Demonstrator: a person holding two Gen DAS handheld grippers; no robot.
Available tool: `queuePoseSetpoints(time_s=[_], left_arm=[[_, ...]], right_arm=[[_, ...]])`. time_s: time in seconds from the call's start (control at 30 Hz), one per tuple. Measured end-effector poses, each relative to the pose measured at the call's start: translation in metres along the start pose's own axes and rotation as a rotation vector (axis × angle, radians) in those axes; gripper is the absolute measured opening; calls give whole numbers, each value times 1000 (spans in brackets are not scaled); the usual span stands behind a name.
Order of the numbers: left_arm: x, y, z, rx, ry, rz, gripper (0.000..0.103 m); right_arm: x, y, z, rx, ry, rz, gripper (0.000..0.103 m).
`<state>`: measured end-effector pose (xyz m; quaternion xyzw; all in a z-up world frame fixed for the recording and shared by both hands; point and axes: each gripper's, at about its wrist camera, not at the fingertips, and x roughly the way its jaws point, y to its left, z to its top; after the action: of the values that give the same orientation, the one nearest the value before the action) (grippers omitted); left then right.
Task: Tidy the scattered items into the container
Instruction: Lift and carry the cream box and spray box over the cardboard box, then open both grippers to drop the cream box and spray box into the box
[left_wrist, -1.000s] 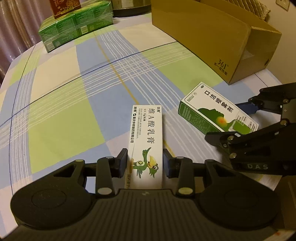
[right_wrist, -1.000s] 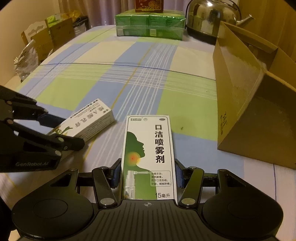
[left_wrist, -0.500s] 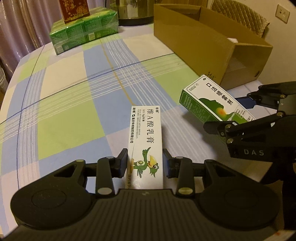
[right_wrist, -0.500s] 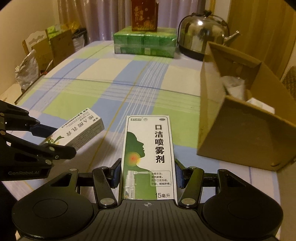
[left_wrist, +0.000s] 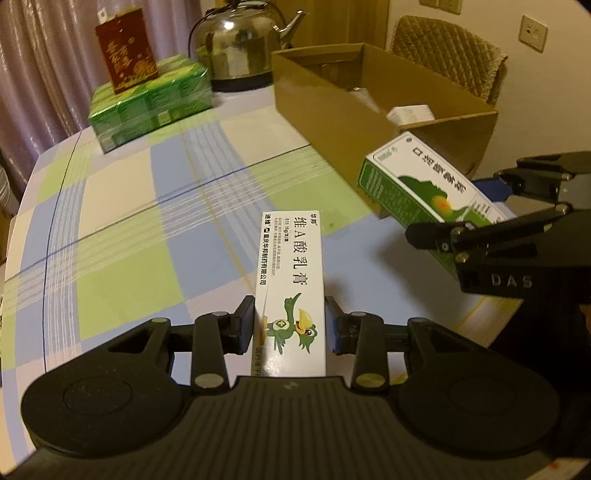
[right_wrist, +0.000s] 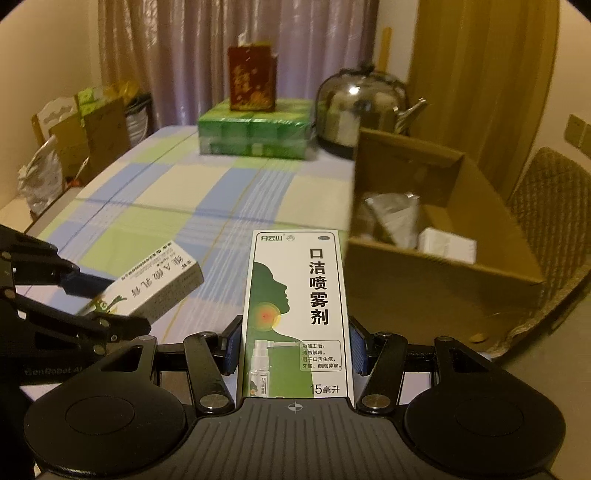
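- Two grippers are each holding a medicine box in the air above the table (left_wrist: 122, 236), side by side.
- Left gripper (left_wrist: 290, 326): its fingers (left_wrist: 243, 325) are pressing in on the near end of the white box (left_wrist: 291, 273), which is sticking straight out ahead with its printed face up, a green bird near the fingers.
- Right gripper (right_wrist: 294, 349): its fingers (right_wrist: 231, 350) are closing on the near end of the green box (right_wrist: 297, 302), a white-and-green carton showing a head in profile, also pointing ahead with its face up.
- In the left view the green box (left_wrist: 428, 184) is sitting to the right of the white one, apart from it, its far end overlapping the near corner of the carton (left_wrist: 332, 110).
- In the right view the white box (right_wrist: 147, 288) is hanging to the left, tilted, held in the other gripper's black fingers.
- Open and brown, the carton (right_wrist: 443, 288) is lying just right of the green box; a small white box (right_wrist: 447, 245) and a silvery packet (right_wrist: 397, 218) are lying inside it.
- At the far end of the table a green pack (left_wrist: 151, 105) is carrying a red box (left_wrist: 127, 50), with a steel kettle (left_wrist: 240, 44) beside it.
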<state>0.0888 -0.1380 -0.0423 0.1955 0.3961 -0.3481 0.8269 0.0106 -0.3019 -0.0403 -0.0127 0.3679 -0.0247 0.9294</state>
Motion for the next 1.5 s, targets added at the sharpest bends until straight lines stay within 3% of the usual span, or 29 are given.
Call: queuePoseSetpoints(time_s=[0.3, 0.5, 0.77, 0.97, 1.27, 1.5], left_arm=[[0, -28, 30, 54, -40, -34, 33], [5, -40, 77, 81, -95, -85, 33], [29, -58, 161, 77, -160, -130, 33], [71, -70, 208, 20, -143, -178, 33], [124, -85, 210, 38, -75, -159, 33], [111, -71, 202, 27, -121, -132, 38]], right_arm=[[-25, -47, 22, 46, -78, -77, 53], [-25, -99, 50, 130, -121, -132, 53], [16, -159, 90, 240, -115, -104, 53], [56, -195, 97, 317, -64, -75, 53], [87, -208, 81, 332, -2, -49, 53], [95, -199, 74, 306, 27, -37, 53]])
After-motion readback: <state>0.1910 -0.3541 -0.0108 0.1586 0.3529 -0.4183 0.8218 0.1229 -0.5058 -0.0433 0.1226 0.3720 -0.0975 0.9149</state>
